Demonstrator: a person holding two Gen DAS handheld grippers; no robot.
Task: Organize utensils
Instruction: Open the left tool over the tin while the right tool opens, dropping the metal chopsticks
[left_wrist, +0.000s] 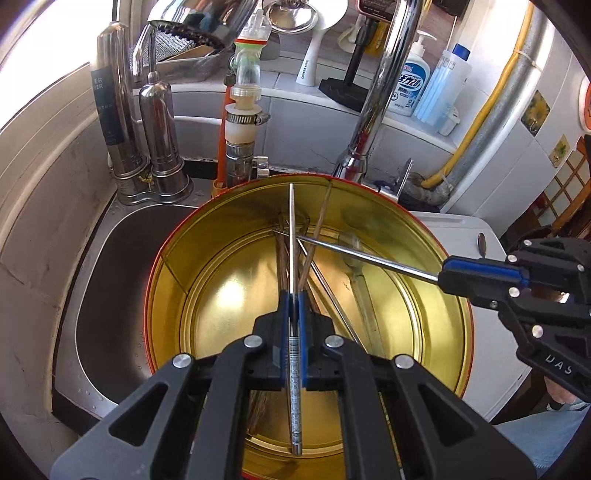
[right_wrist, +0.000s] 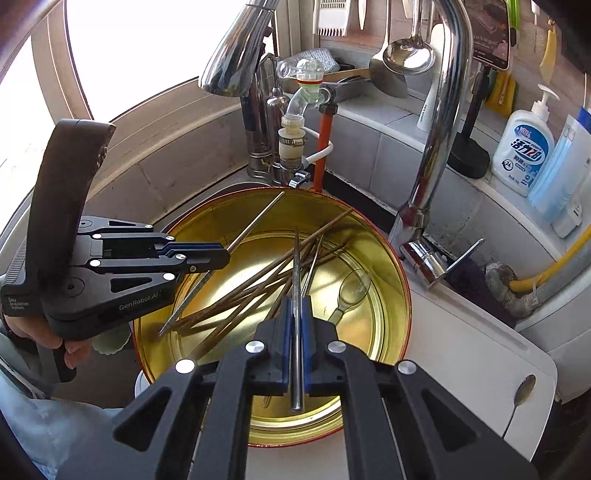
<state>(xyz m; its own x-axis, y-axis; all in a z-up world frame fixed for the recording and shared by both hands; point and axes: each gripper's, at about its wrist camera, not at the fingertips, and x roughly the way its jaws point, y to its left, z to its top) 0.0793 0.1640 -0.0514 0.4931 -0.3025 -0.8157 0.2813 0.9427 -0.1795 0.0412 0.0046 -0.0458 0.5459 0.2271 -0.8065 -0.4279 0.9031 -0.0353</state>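
Note:
A round gold tin (left_wrist: 229, 218) (right_wrist: 391, 269) with a red outside sits by the sink. It holds several brown wooden chopsticks (right_wrist: 251, 291), a metal chopstick and a clear plastic spoon (right_wrist: 351, 291). My left gripper (left_wrist: 293, 295) (right_wrist: 225, 254) is shut on a metal chopstick (left_wrist: 291, 229) (right_wrist: 255, 221) over the tin. My right gripper (right_wrist: 295, 302) (left_wrist: 445, 271) is shut on another metal chopstick (right_wrist: 296, 258) (left_wrist: 369, 258), its tip pointing down into the tin.
A steel sink (left_wrist: 110, 266) lies left of the tin. A tall chrome faucet (right_wrist: 439, 122) and water filter (left_wrist: 147, 140) stand behind. A white cutting board (right_wrist: 480, 350) with a metal spoon (right_wrist: 521, 398) lies to the right. Soap bottle (right_wrist: 521, 147) on the ledge.

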